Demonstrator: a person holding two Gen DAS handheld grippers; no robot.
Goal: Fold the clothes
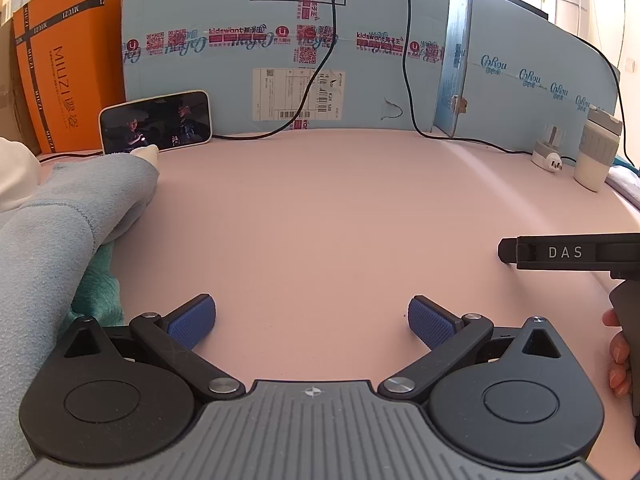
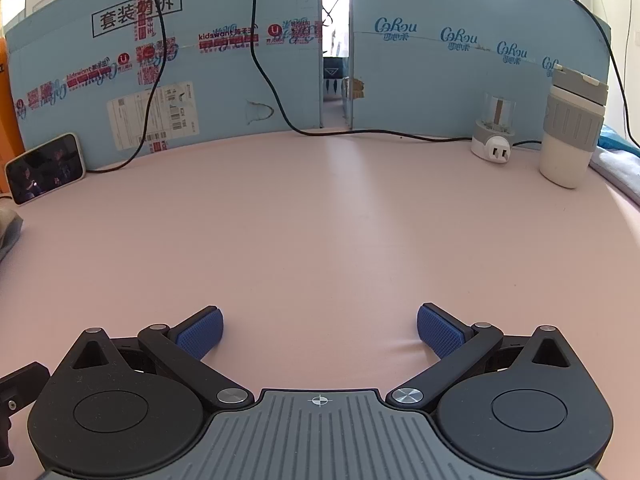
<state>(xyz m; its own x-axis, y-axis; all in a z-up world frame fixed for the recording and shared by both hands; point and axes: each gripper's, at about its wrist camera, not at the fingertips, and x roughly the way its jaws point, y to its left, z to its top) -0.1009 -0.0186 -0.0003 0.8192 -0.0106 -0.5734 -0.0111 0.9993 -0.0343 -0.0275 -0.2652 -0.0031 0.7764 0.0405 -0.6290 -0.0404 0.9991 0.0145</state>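
pink tabletop [image 1: 320, 208] fills both of my views, walled at the far side by light blue cardboard panels [image 1: 280, 40] with black cables [image 1: 320, 60] hanging down them.

only my left wrist view shows the orange box [image 1: 68, 68] at far left and the clothes properly: a grey-blue garment [image 1: 60, 220] heaped at the left edge, with a green piece [image 1: 100, 284] tucked under it and a cream one [image 1: 12, 176] behind. my right wrist view catches just a grey scrap of that pile [image 2: 10, 228] at its left border. the left view also shows the right gripper's body [image 1: 568, 254] from the side, marked das, with the person's fingers [image 1: 618, 364] on its handle.

going left to right along the far wall: a phone [image 1: 156, 122] propped with its screen lit, a shipping label [image 1: 298, 94], a white plug adapter [image 2: 492, 146], then a white and grey tumbler [image 2: 572, 128] at far right. nothing sits between either set of fingers and the bare table.

my left gripper [image 1: 312, 322] is spread wide and holds nothing; the garment lies just beside its left finger, and i cannot tell if they touch. my right gripper [image 2: 320, 330] is also spread and holds nothing, well apart from the clothes.
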